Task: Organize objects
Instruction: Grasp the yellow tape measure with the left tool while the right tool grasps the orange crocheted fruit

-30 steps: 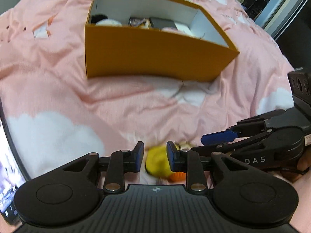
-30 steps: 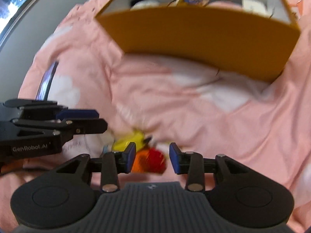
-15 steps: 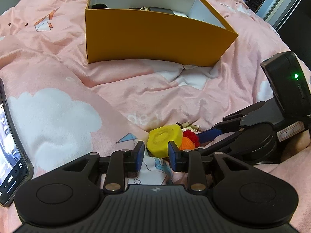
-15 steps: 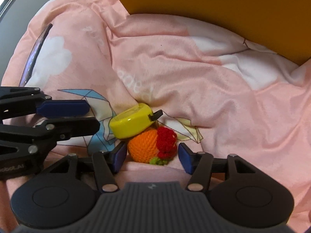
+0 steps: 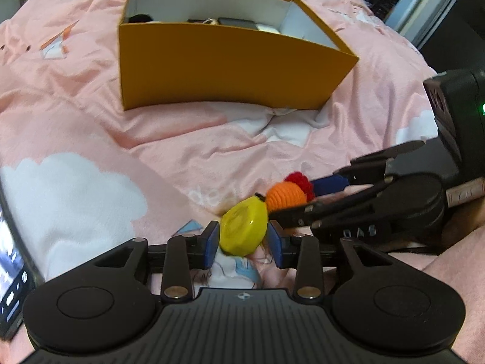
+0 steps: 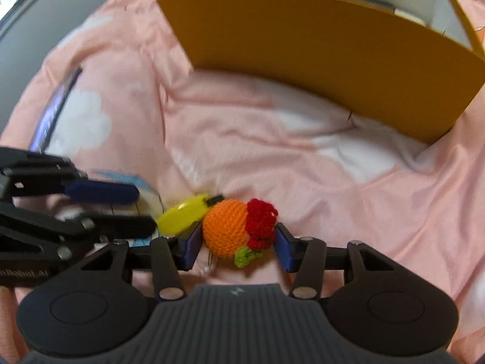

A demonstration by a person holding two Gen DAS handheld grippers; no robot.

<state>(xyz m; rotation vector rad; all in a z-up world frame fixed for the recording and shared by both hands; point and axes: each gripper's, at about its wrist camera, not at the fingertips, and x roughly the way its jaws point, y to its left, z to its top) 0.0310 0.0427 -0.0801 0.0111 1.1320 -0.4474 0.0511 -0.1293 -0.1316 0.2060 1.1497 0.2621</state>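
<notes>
My left gripper (image 5: pixel 243 244) is shut on a yellow tape measure (image 5: pixel 244 231), held just above the pink blanket. My right gripper (image 6: pixel 237 244) is shut on an orange crocheted fruit (image 6: pixel 232 227) with a red top and green leaf. The two items sit side by side; the fruit also shows in the left wrist view (image 5: pixel 288 194), and the tape measure in the right wrist view (image 6: pixel 185 214). An open orange box (image 5: pixel 230 69) with a white inside stands farther back on the bed, holding several small items. It also shows in the right wrist view (image 6: pixel 327 51).
A pink blanket (image 5: pixel 91 139) with white clouds covers the bed. A phone (image 5: pixel 12 291) lies at the left edge, also seen in the right wrist view (image 6: pixel 56 109). Dark furniture and a window stand beyond the bed at the far right.
Both grippers closed on their objects, the left on the tape measure and the right on the crocheted fruit, and lifted them slightly off the blanket.
</notes>
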